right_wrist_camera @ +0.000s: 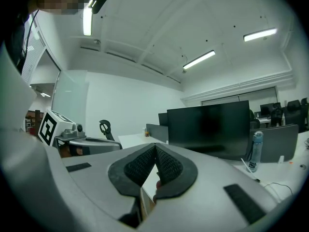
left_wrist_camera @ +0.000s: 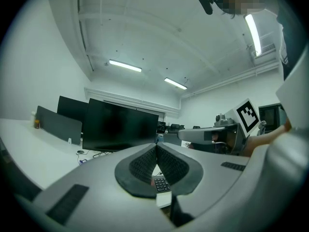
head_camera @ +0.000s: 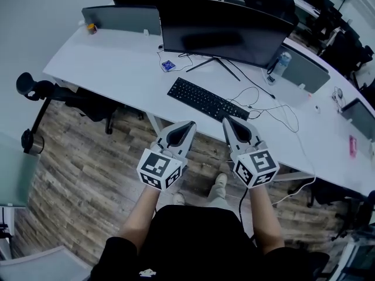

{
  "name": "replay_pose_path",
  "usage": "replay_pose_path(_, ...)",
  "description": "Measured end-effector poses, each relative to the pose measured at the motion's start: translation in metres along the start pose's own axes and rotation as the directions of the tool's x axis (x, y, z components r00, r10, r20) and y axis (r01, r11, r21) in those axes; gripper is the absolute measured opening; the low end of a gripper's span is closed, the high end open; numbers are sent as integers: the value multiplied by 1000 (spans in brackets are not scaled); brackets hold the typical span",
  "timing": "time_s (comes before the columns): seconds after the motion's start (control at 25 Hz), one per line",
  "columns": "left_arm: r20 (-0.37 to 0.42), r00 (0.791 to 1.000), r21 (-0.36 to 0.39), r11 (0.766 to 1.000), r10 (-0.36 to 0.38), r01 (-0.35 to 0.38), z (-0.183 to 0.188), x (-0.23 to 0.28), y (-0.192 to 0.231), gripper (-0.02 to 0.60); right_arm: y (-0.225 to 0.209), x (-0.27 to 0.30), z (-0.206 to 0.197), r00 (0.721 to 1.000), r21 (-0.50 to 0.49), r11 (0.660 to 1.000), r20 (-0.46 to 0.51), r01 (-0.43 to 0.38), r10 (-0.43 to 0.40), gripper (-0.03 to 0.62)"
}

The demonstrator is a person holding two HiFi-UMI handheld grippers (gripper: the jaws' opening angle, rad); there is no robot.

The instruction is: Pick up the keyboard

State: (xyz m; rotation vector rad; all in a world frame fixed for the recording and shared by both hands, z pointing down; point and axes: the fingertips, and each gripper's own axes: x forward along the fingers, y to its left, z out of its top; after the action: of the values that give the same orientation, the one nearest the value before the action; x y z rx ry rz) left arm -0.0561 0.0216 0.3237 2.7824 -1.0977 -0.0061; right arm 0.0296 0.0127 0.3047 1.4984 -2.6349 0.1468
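**While both claws are closed, the keyboard waits ahead on the desk**

Because the left gripper (head_camera: 191, 124), a grey two-jaw claw with a square-marker cube at its back, has its dark ribbed pads pressed together on nothing, it would have to spread before taking anything. It points about level toward the near edge of the long white desk (head_camera: 111, 69), held out on a bare forearm in front of the person's body. Just beyond its tip, and apart from it, lies the flat black keyboard (head_camera: 206, 99). It slants across the desk in front of the wide black monitor (head_camera: 225, 31), and a sliver of its keys shows under the left claw's closed pads.

To lift it well, I judge each claw should open, come in low at one short end and pinch the thin edge, so the board rises flat. The thin cables (head_camera: 270, 109) by its right end will want slack. The matching right gripper (head_camera: 226, 120) is likewise closed and empty, tipped slightly down beside the left.
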Motion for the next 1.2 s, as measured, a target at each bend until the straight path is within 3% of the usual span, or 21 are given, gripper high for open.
replay_pose_path(0.72, -6, 987, -22, 987, 160, -160, -4, 97, 12, 9, -103, 47, -4, 986, -19, 987, -47, -161, 160, 3)
replay_pose_path(1.2, -39, 964, -42, 964, 261, -263, -19, 145, 2, 9, -165, 57, -22, 967, 20, 970, -84, -241, 242, 3)
